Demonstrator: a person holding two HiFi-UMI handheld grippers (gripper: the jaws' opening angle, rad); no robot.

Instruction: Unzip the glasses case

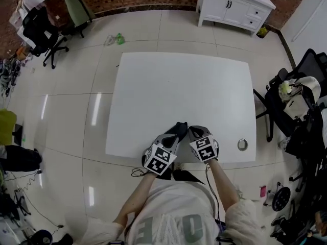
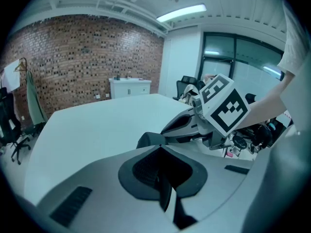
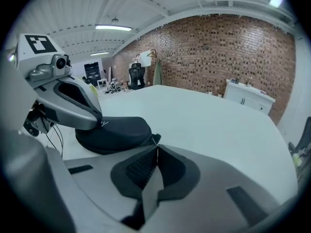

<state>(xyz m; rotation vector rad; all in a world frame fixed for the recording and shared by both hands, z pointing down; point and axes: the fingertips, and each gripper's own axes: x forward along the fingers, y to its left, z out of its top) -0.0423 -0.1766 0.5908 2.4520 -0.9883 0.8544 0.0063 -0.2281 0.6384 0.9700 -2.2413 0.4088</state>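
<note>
A black glasses case (image 1: 181,127) (image 3: 114,134) lies on the white table (image 1: 179,86) near its front edge, between my two grippers. My left gripper (image 1: 176,135) (image 2: 158,147) has its jaws together and lies on top of the case, as the right gripper view shows (image 3: 99,123). Only a corner of the case (image 2: 149,140) peeks out beyond its tip. My right gripper (image 1: 191,133) (image 3: 156,147) is shut right at the case's end, where the small zipper pull (image 3: 154,140) sits at the jaw tips. The case looks closed.
A round metal grommet (image 1: 242,145) sits in the table to the right of the grippers. Office chairs (image 1: 299,96) stand by the right side and a white cabinet (image 1: 235,4) is beyond the far edge. The person's torso is close behind the front edge.
</note>
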